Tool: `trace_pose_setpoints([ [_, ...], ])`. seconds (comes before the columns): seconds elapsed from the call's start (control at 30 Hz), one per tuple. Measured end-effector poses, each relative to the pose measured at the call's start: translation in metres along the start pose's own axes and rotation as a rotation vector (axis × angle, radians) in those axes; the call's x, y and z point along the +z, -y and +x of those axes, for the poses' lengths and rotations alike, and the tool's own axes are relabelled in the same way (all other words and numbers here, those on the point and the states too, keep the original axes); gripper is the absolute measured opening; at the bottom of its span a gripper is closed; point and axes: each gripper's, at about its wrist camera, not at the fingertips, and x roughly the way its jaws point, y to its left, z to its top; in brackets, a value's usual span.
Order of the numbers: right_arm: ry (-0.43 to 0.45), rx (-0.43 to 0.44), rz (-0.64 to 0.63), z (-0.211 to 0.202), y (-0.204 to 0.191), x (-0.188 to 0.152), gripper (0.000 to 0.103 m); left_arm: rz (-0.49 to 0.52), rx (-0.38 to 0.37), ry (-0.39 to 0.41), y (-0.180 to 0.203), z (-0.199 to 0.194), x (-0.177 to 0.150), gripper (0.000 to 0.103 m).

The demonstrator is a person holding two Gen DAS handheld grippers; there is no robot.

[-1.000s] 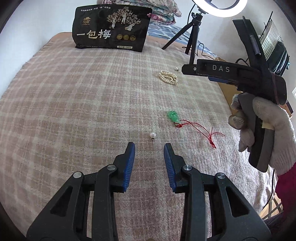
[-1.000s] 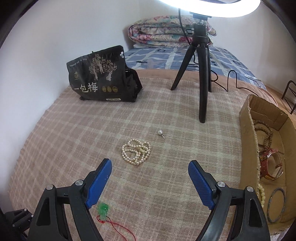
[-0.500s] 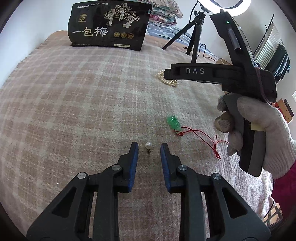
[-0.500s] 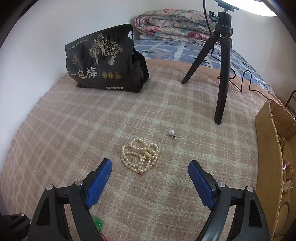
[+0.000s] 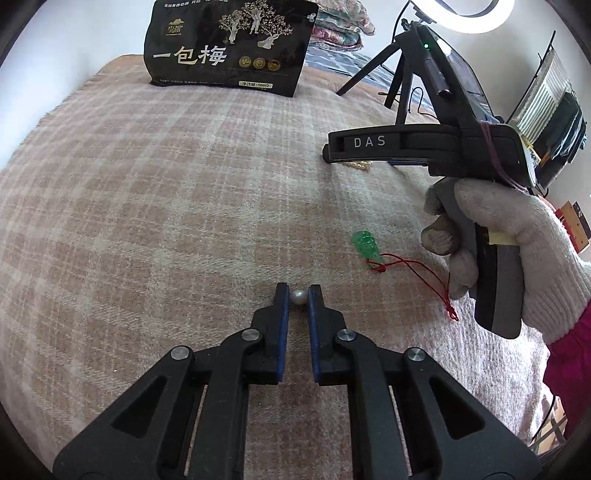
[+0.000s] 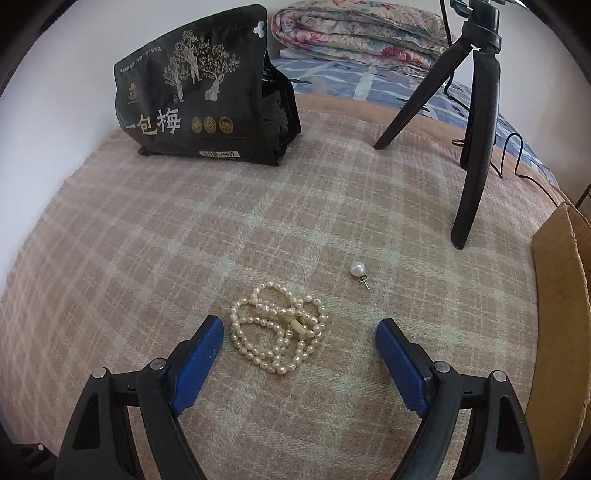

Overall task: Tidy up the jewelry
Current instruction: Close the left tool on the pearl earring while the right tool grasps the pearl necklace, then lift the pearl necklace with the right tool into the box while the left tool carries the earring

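Note:
A single pearl earring (image 5: 297,297) lies on the plaid blanket between the tips of my left gripper (image 5: 297,295). Its jaws are closing and the blue pads press on the pearl from both sides. My right gripper (image 6: 299,326) stands wide open just over a heaped pearl necklace (image 6: 280,328), with one finger on each side and neither touching it. A second pearl earring (image 6: 356,268) sits a little beyond, to the right. In the left wrist view, a green pendant on a red cord (image 5: 365,246) lies to the right of the held pearl, near the gloved hand (image 5: 517,251) holding the right gripper.
A black snack bag (image 6: 195,96) stands at the far edge of the blanket. A tripod (image 6: 476,147) with a ring light (image 5: 469,14) stands at the back right. A cardboard box (image 6: 557,295) borders the blanket on the right. Folded quilts lie behind.
My left jaws have come together around the single pearl earring. My right gripper has moved forward and down, bringing the pearl necklace between its open fingers.

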Motion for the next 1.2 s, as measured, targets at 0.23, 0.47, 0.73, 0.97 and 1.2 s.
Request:
trace_pose_setpoints([
  [0.23,-0.008,0.023,-0.014,-0.002,-0.001,0.003,0.048,-0.012,-0.002,0.005,0.000,0.000,0.000,0.007],
  [0.47,-0.005,0.073,-0.001,-0.006,0.001,0.003,0.014,-0.024,-0.004,0.009,-0.001,-0.001,0.000,0.007],
  [0.73,0.014,0.107,0.022,-0.015,0.006,0.001,0.005,-0.047,-0.005,0.015,-0.004,-0.004,0.001,0.006],
  [0.97,0.037,0.112,0.017,-0.030,0.006,0.004,0.005,-0.088,-0.011,0.016,-0.011,-0.006,0.004,0.006],
  [1.2,0.059,0.119,0.000,-0.051,0.003,0.001,0.005,-0.093,-0.003,0.031,-0.014,-0.015,0.004,0.006],
])
